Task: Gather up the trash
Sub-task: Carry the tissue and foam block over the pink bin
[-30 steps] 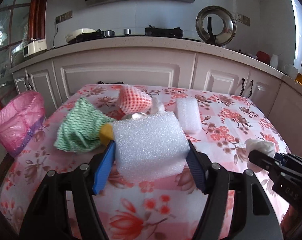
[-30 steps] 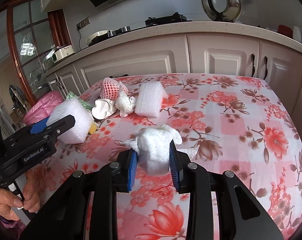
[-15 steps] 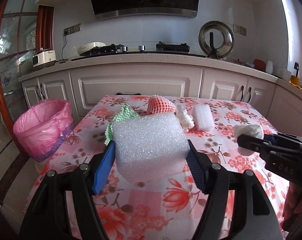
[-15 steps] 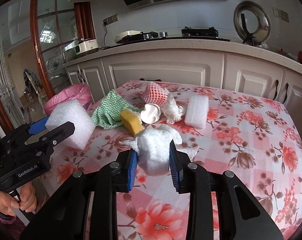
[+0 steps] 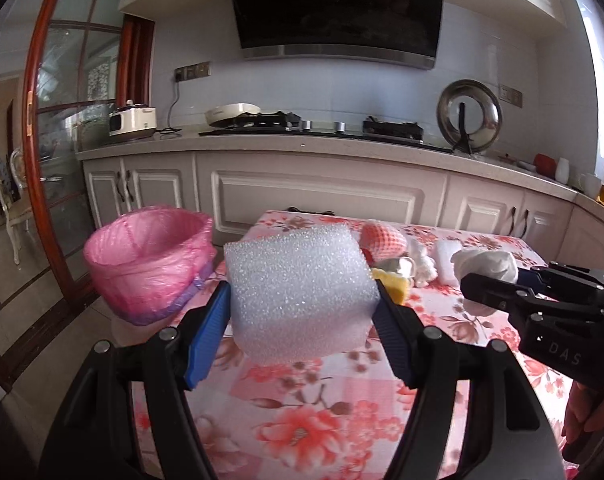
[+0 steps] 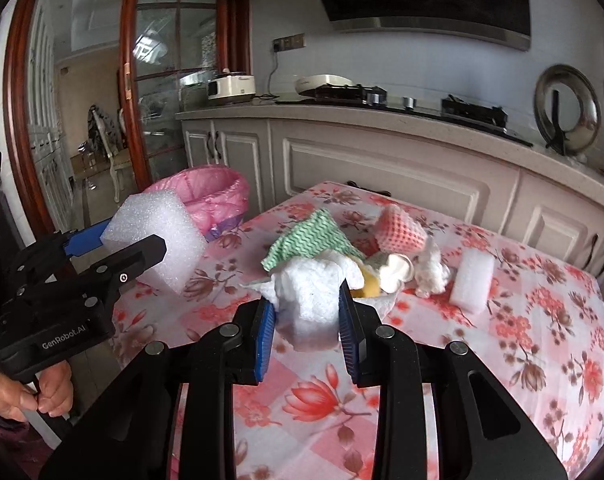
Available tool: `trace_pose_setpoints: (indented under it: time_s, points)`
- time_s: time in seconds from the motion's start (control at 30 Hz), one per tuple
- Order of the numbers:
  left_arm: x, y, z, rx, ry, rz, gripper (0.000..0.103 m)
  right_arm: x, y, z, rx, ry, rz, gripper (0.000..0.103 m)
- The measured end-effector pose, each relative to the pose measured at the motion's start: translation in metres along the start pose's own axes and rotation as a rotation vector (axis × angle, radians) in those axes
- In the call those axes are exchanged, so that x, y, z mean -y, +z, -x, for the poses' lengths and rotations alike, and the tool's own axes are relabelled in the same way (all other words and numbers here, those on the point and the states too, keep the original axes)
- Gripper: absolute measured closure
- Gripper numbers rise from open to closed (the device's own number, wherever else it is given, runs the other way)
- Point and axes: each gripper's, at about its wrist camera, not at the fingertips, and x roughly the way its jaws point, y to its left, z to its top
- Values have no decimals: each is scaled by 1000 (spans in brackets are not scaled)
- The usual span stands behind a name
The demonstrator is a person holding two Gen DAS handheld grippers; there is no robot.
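The pink bin sits at ten o'clock from the left tongs, nearer them, which hold a foam block; the right tongs hold a white wad.

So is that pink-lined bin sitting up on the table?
No, the pink-lined bin stands on the floor beside the table, off its left edge.

A white foam block hung above the desk's near edge; a crumpled white tissue hung nearby; pink-lined bin stood beside the desk.
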Motion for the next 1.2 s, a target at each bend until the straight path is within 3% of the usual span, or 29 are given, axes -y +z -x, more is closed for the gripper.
trace_pose_setpoints:
  time_s: [0.37,0.73,0.93,1.2]
  points:
    - [-64,13,0,12,125,34,36,-46,36,-47,12,91,95,73]
    - [-127,32,-31,-17,239,76,36,-77,87,-127,-12,228,125,73]
    - [-169,55,-57,-38,256,123,36,-100,127,-163,14,312,137,72]
    - [-215,78,-101,-56,273,98,36,-117,166,-218,3,394,129,72]
